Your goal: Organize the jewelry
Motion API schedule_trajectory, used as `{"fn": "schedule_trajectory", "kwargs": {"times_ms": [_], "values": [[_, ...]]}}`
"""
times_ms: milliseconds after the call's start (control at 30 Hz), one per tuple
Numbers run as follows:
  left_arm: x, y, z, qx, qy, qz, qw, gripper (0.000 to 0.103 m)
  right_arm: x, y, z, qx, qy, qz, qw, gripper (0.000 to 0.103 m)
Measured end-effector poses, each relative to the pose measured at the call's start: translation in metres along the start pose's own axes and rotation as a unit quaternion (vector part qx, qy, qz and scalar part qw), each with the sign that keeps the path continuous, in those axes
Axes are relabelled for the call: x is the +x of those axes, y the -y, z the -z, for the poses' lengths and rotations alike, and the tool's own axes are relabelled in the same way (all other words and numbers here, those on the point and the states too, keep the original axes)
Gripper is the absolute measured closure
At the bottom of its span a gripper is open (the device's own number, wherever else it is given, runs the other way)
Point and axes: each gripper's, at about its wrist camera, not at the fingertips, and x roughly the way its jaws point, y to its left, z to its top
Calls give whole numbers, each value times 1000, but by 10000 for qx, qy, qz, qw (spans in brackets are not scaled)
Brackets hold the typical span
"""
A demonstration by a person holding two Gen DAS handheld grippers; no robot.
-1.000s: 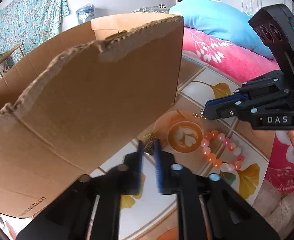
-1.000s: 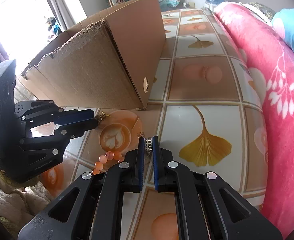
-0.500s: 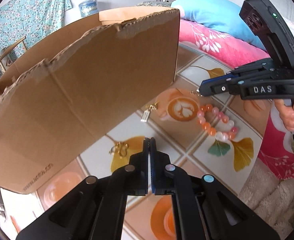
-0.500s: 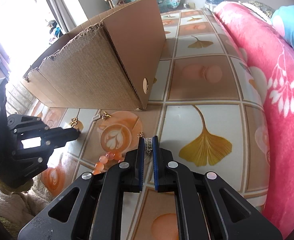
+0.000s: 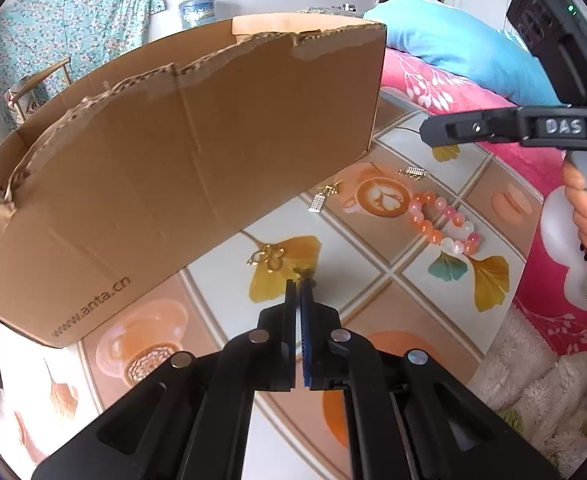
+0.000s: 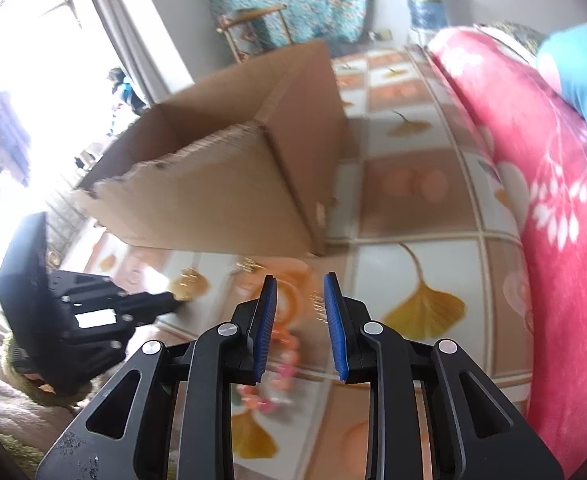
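Daylight, bright overall. Window (image 6: 33, 80) left of the box (image 6: 229, 184) is blown out white in the right wrist view, with glare on the surface (image 6: 405, 208) just below the box. That view is motion-blurred: box edges and beads (image 6: 281, 364) smeared. Left wrist view sharp, soft shadow under the box. Fisheye bending and black vignette at corners in both.

Left gripper (image 5: 300, 282) jaws pressed together beside gold butterfly charm (image 5: 268, 257); bead bracelet (image 5: 445, 224) near cardboard box (image 5: 181, 152).
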Motion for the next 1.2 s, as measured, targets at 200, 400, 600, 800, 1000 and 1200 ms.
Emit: {"fn": "schedule_trajectory", "kwargs": {"times_ms": [200,400,600,800,1000,1200], "values": [[-7,-5,10,-11,23,-404,9992,101,19,-29,1,-244,-180,-233,9993,75],[-20,-20,5,-569,275,327,9975,94,27,-34,0,-188,-216,-299,9991,75],[-12,-4,-9,-107,260,291,9992,78,21,-35,2,-121,-140,-330,9993,75],[1,-5,-11,-186,44,48,9998,79,19,-32,6,-92,-48,-281,9996,75],[2,-3,-14,-89,-16,-101,9999,93,19,-32,6,-45,4,-319,9995,75],[-1,-5,-12,-86,-50,-210,9997,96,22,-42,5,-153,-23,-357,9992,75]]}}
